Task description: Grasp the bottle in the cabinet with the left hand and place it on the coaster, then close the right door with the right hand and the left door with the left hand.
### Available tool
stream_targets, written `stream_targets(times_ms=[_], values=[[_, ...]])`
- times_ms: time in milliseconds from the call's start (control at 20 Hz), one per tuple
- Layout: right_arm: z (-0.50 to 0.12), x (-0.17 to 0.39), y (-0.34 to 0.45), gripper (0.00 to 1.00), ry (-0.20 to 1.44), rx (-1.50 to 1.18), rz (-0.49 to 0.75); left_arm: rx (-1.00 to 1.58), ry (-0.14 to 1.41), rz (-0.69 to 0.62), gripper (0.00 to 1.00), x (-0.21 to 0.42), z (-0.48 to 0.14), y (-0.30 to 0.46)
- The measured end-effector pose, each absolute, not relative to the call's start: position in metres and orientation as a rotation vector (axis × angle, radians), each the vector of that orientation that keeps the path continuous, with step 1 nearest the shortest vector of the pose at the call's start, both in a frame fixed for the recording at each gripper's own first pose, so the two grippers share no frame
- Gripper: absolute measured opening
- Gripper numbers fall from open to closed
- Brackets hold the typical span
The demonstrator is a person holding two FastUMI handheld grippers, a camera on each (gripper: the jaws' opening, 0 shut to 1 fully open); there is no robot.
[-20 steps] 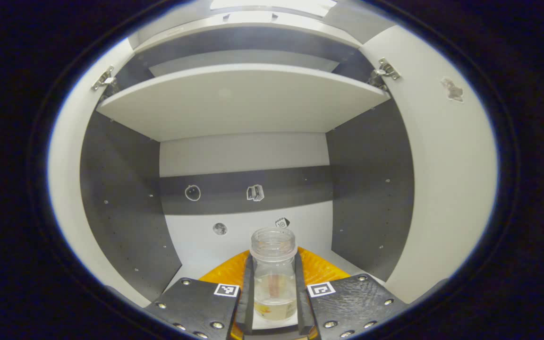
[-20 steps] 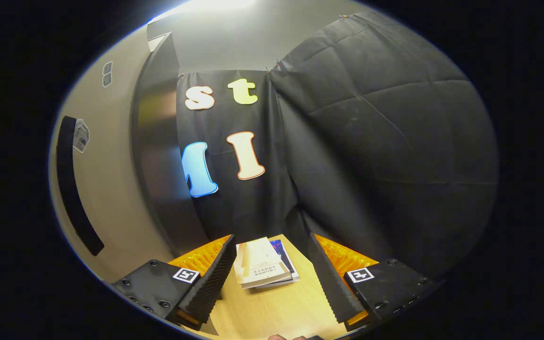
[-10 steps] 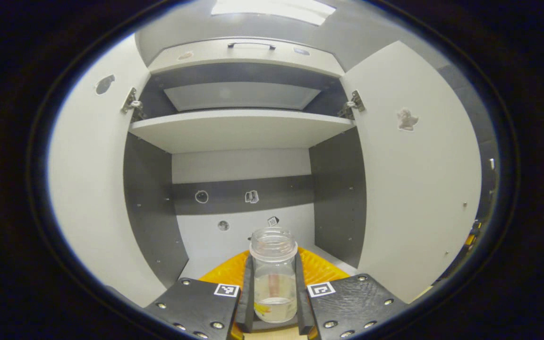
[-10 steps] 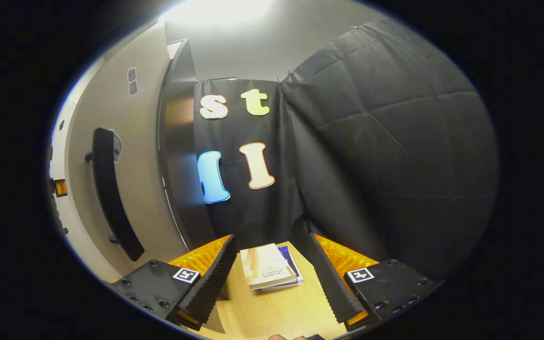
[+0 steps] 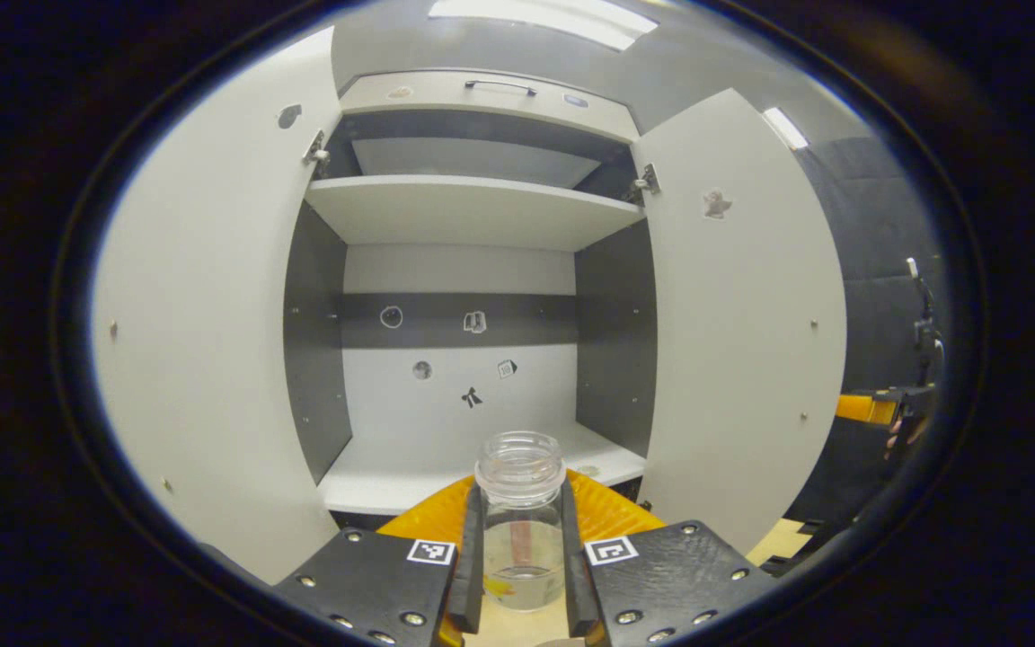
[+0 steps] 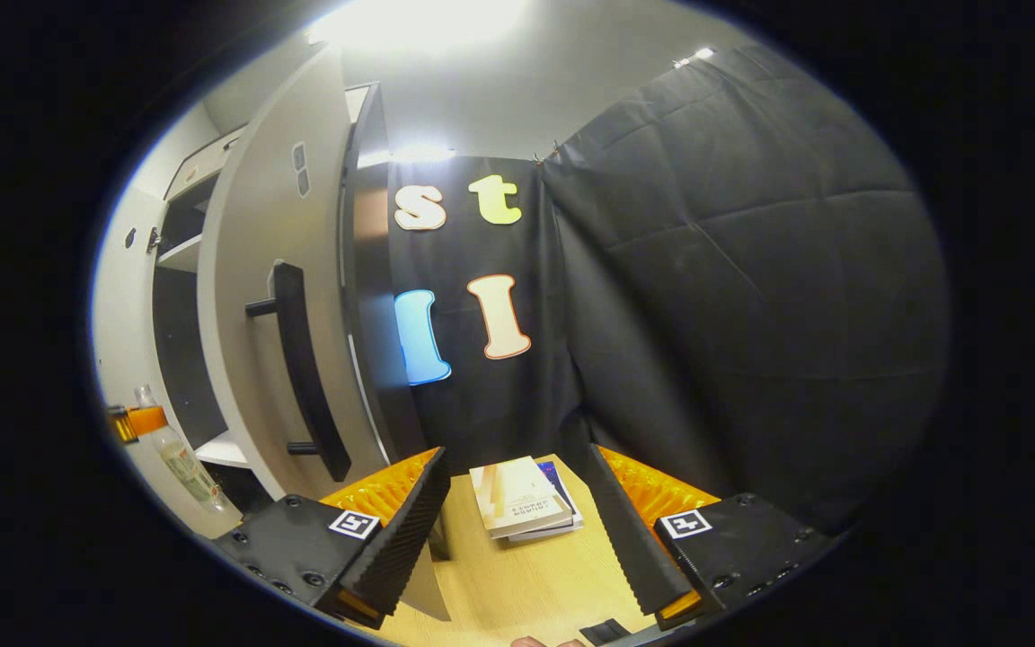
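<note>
No legible wording anywhere: print on the books (image 6: 522, 499), bottle (image 6: 178, 456) label and small stickers (image 5: 474, 322) in the cabinet (image 5: 459, 211) too small to read.

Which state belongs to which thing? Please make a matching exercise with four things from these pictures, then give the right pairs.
Things:
1. bottle
2. right door
3. books
4. right hand-held gripper

States:
a. lying stacked on the wooden table
b. open, holding nothing
c. clamped between the fingers of the left hand-held gripper, outside the cabinet
d. standing open, black handle facing out

Pairs: 1-c, 2-d, 3-a, 4-b
</note>
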State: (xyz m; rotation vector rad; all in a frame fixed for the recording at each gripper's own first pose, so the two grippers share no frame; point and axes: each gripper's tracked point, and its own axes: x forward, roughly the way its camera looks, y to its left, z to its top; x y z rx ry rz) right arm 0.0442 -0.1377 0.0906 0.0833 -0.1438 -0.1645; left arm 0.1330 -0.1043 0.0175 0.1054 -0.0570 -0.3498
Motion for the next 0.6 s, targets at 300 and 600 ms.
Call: stream_targets(times_ms=[300,600], values=[[0.098,0.021,-0.133,0.96,-0.136,0.08,-0.178,0.085,-0.065,-0.362,0.37,0.117,-0.054,-0.088],[0.093,0.005,-0.133,0.98,-0.087,0.039,-0.185,0.11,0.022,-0.287,0.37,0.111,-0.163,-0.088]])
